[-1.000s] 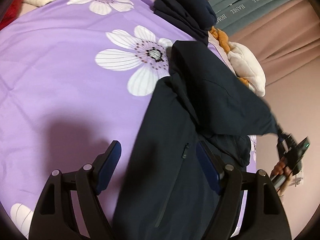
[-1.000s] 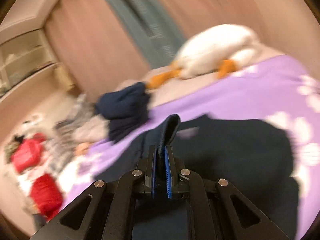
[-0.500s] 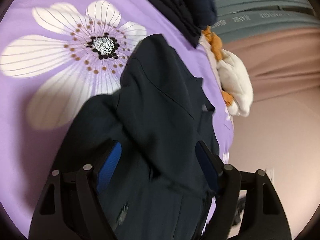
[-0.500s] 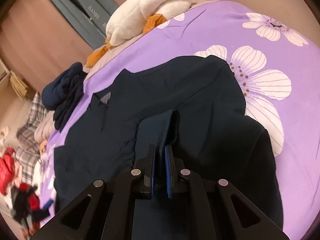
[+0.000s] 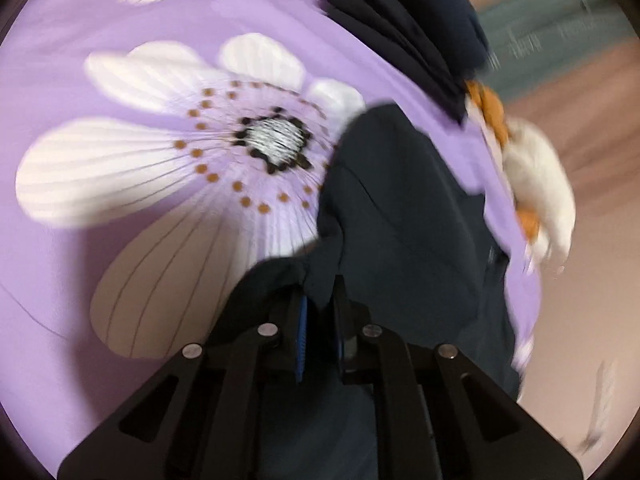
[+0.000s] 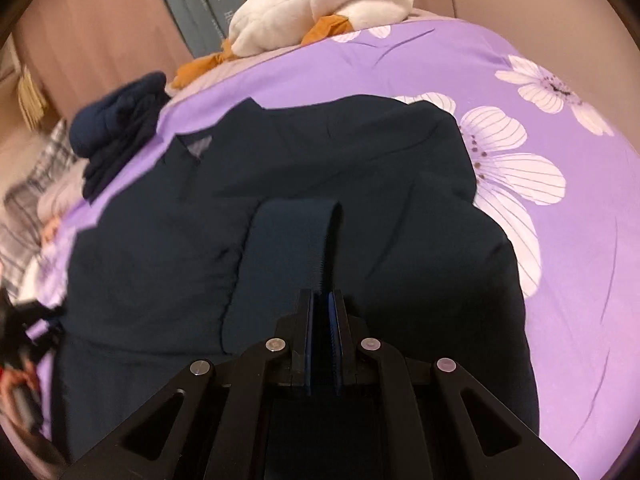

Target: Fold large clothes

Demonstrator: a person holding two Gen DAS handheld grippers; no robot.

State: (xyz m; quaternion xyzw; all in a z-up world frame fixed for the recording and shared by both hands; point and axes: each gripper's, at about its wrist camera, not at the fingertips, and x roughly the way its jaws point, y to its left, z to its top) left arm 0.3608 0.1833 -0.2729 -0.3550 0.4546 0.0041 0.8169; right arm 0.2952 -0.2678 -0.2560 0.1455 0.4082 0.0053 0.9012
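A large dark navy jacket (image 6: 320,168) lies spread on a purple flowered bedspread (image 6: 560,240). In the left wrist view the jacket (image 5: 400,220) runs up the right half of the bed. My left gripper (image 5: 320,308) is shut on a fold of the jacket's edge beside a big white flower. My right gripper (image 6: 322,300) is shut on the jacket's ribbed cuff (image 6: 292,248), which stands up from its blue pads over the jacket's body.
A folded dark navy garment (image 6: 116,128) lies at the bed's far edge, also in the left wrist view (image 5: 412,28). A white and orange plush toy (image 6: 320,4) lies beyond it. Pink curtains and a grey panel stand behind. Plaid cloth (image 6: 32,184) lies at left.
My left gripper was open over the jacket and has shut on its edge. My right gripper has kept its hold and come down lower over the jacket.
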